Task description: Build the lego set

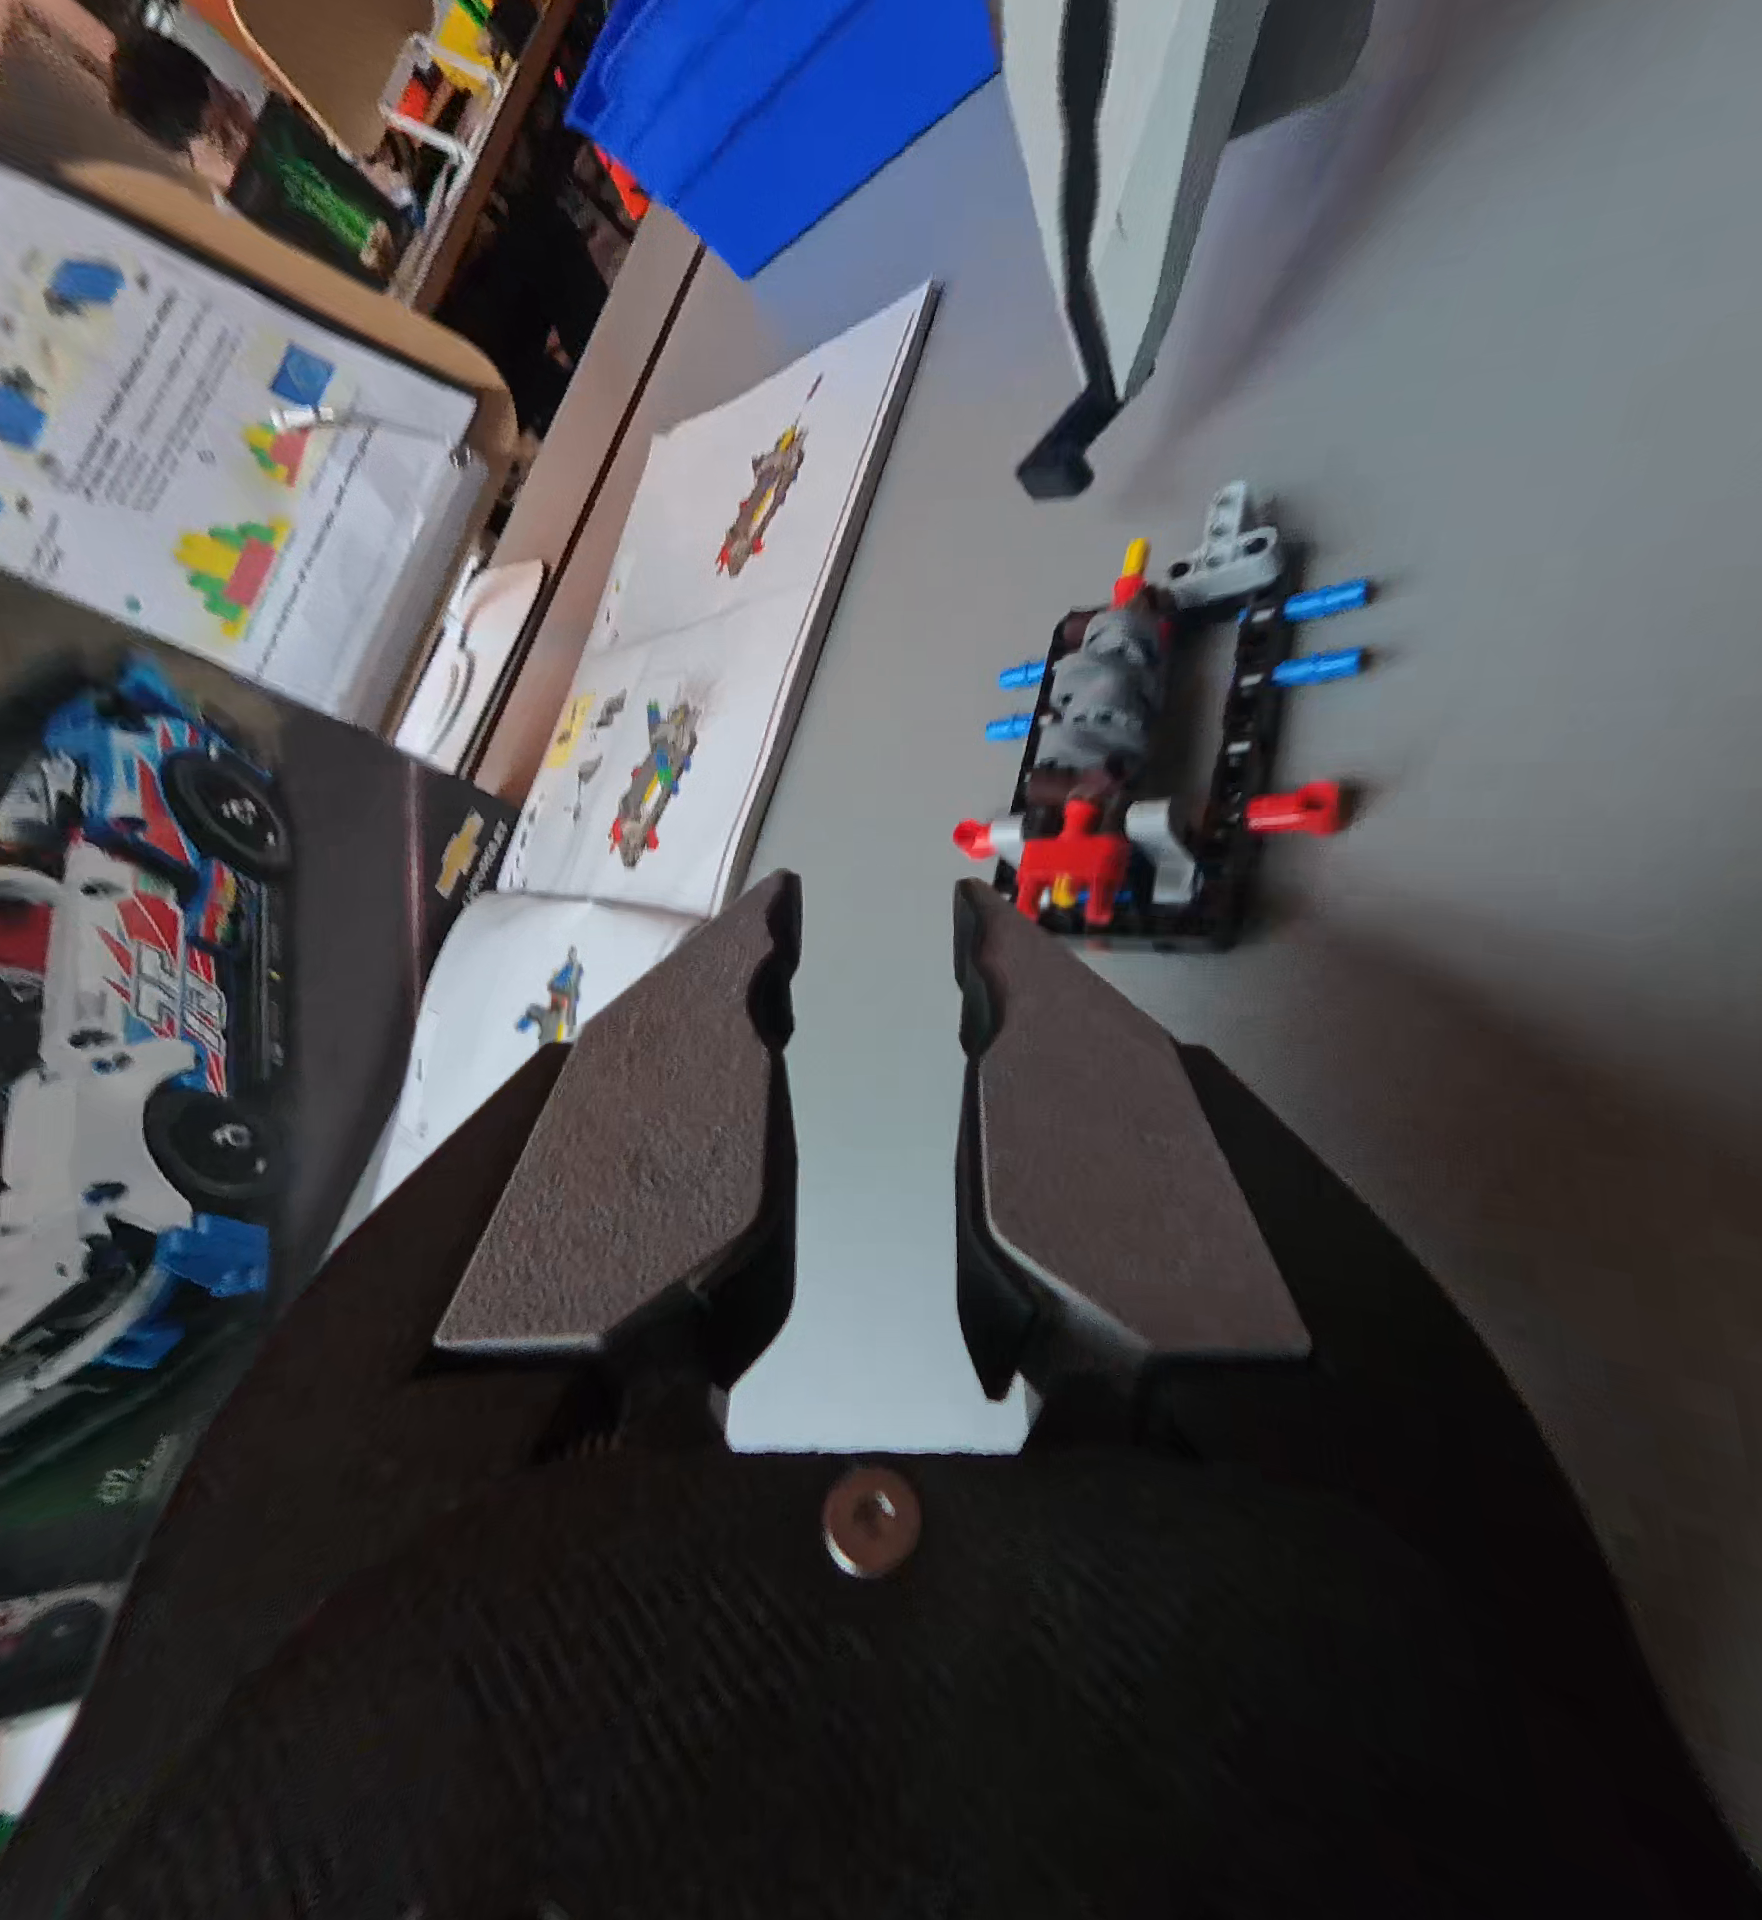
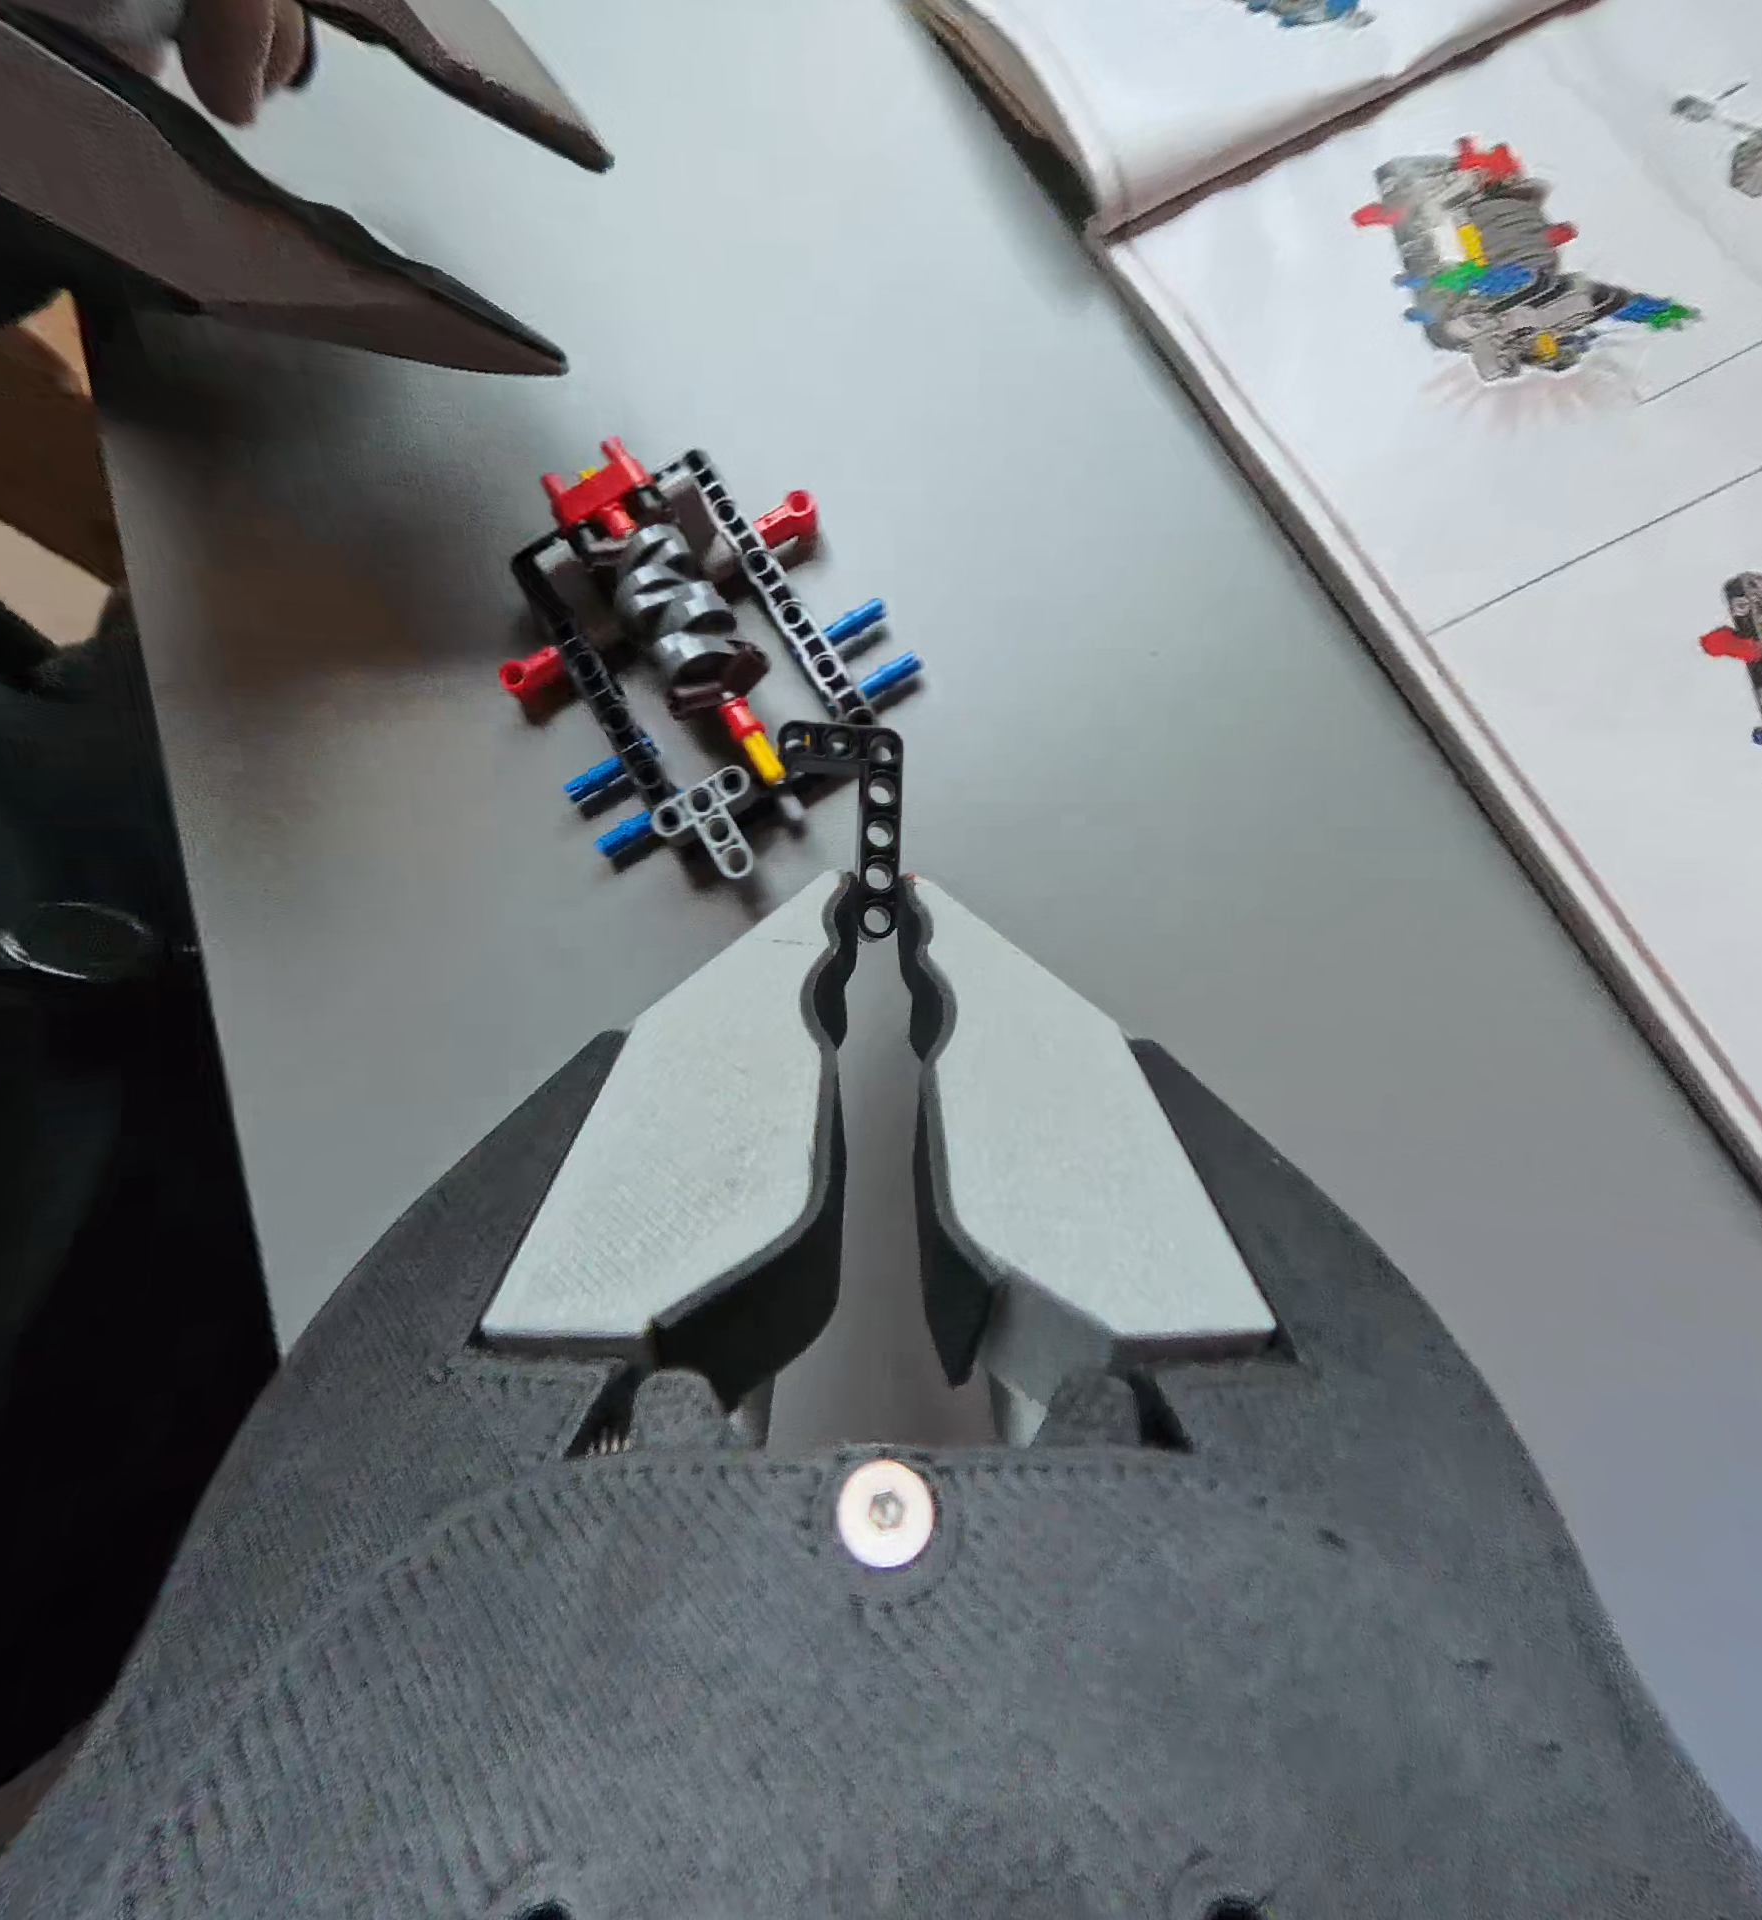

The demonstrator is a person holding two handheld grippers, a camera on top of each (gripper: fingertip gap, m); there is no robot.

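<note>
My right gripper (image 2: 879, 902) is clamped on the end of a black L-shaped beam (image 2: 875, 800), pinched right at the fingertips. The beam's short leg reaches over the near corner of the lego assembly (image 2: 685, 623), next to the yellow axle tip (image 2: 765, 764); I can't tell whether they touch.

The assembly sits flat on the grey table (image 2: 1064, 623): black rectangular frame, grey twisted part down the middle, red connectors at one end and on both sides, blue pins (image 2: 861, 621) sticking out of both long sides, a light grey T-shaped piece (image 2: 708, 816) at the near corner.

My left gripper (image 1: 875, 940) has its jaws apart with nothing between them, hovering over the table just short of the assembly's red end (image 1: 1069, 862). In the right wrist view its fingers (image 2: 389, 301) show at top left.

The instruction booklet (image 1: 752, 582) lies open beside the assembly. The set box (image 1: 108, 987) with the race car picture is on the far side of the booklet. Blue bin (image 1: 773, 114) near the table's far edge.
</note>
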